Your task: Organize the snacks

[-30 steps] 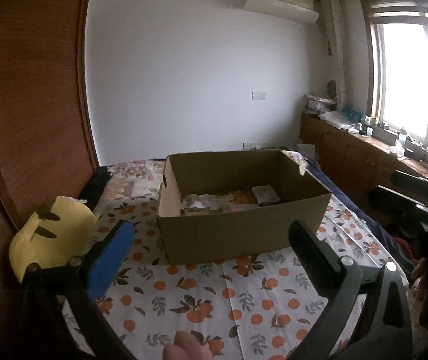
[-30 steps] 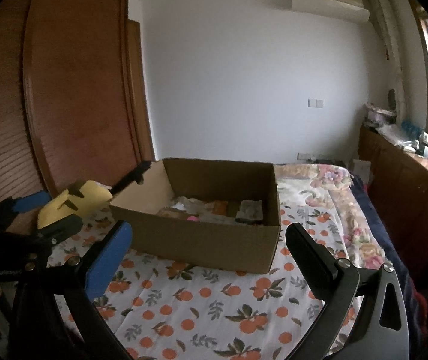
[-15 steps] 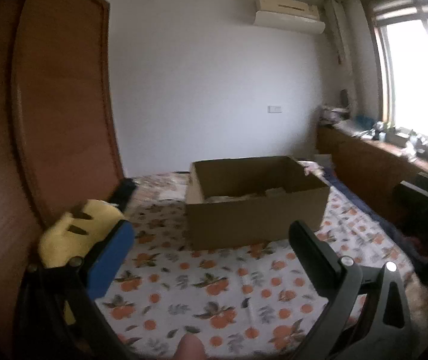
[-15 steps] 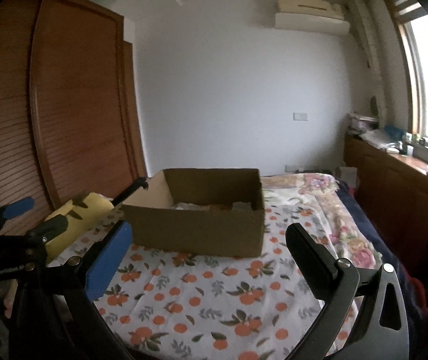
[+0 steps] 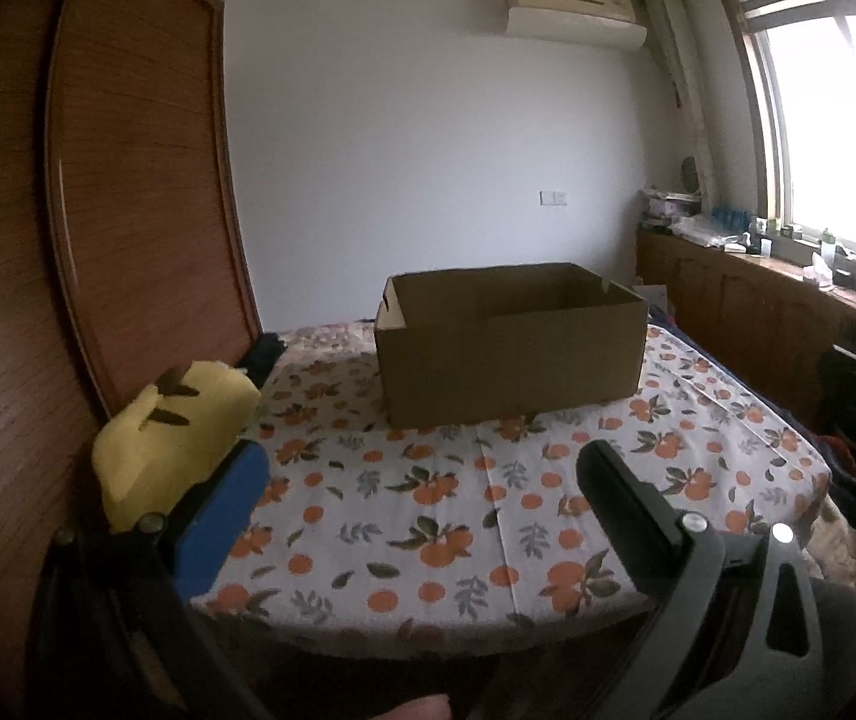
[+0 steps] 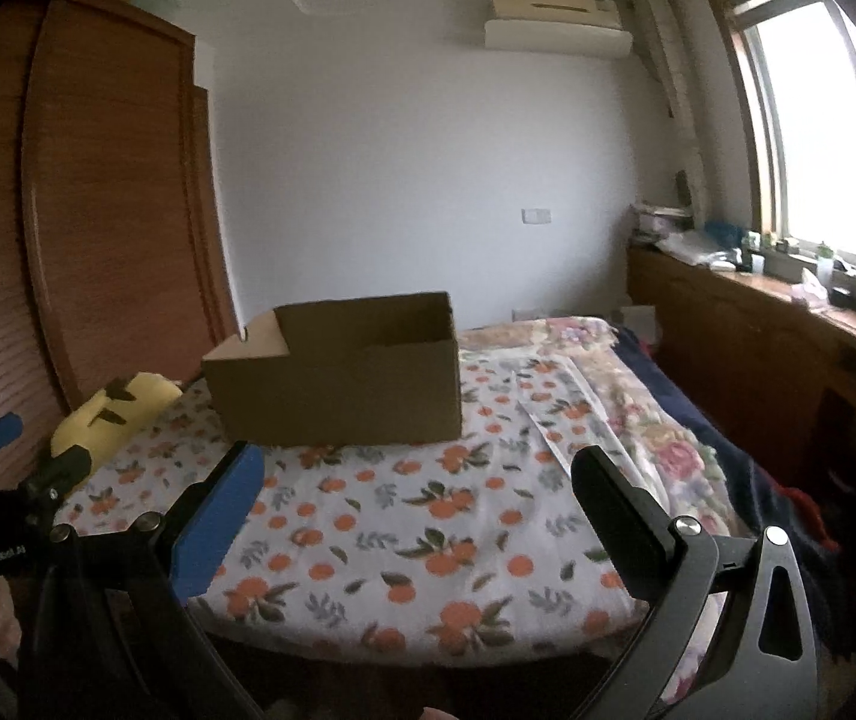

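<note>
Cardboard, plain brown and matte, forms the open-topped box (image 5: 511, 345) that sits on the bed, well beyond both grippers. Its walls are flat and square-cornered, with a step cut into the near rim and a small notch at the left end. In the left wrist view the long side faces the camera and the long axis runs left to right; in the right wrist view (image 6: 338, 369) a corner turns slightly toward the lens. From this low angle nothing inside the box shows.

A soft sheet (image 5: 428, 516) printed with oranges and leaves covers the bed. A plush yellow pillow (image 5: 173, 435) with dark markings lies at the left edge, against ribbed wooden wardrobe doors (image 5: 128, 180).

The left gripper (image 5: 422, 492) has its fingers spread wide with nothing between them, one pad blue, the other black. The right gripper (image 6: 416, 492) is likewise spread and holds nothing.
</note>
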Demonstrator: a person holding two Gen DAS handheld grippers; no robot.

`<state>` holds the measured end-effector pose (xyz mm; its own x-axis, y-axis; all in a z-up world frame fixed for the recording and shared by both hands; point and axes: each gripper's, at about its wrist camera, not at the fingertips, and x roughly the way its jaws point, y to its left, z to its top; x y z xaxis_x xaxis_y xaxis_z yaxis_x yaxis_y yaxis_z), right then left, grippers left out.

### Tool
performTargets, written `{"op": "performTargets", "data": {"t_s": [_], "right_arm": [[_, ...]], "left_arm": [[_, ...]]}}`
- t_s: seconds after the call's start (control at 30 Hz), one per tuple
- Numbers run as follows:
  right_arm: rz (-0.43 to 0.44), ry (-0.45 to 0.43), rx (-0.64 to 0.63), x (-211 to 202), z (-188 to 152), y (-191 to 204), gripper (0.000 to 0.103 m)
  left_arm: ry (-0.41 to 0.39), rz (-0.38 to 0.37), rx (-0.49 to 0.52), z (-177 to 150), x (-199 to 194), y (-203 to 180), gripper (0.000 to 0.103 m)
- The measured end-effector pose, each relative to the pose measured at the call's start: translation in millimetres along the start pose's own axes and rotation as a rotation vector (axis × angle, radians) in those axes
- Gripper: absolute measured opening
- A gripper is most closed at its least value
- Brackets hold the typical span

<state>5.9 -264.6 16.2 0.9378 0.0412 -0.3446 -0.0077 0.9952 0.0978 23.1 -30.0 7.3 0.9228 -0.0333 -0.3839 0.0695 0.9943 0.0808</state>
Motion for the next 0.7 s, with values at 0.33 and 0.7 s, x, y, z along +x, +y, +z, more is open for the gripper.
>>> {"op": "performTargets", "data": {"t_s": [0.33, 0.7], "right_arm": [[-0.026, 0.019, -0.028, -1, -26, 4, 0.103], [-0.006, 0.031, -0.021, 7, -30, 8, 0.103]], "left_arm": [[0.02, -0.029, -0.035, -27, 6, 3, 0.103], [0.023, -0.033, -0.032, -31, 9, 1, 0.103]]}}
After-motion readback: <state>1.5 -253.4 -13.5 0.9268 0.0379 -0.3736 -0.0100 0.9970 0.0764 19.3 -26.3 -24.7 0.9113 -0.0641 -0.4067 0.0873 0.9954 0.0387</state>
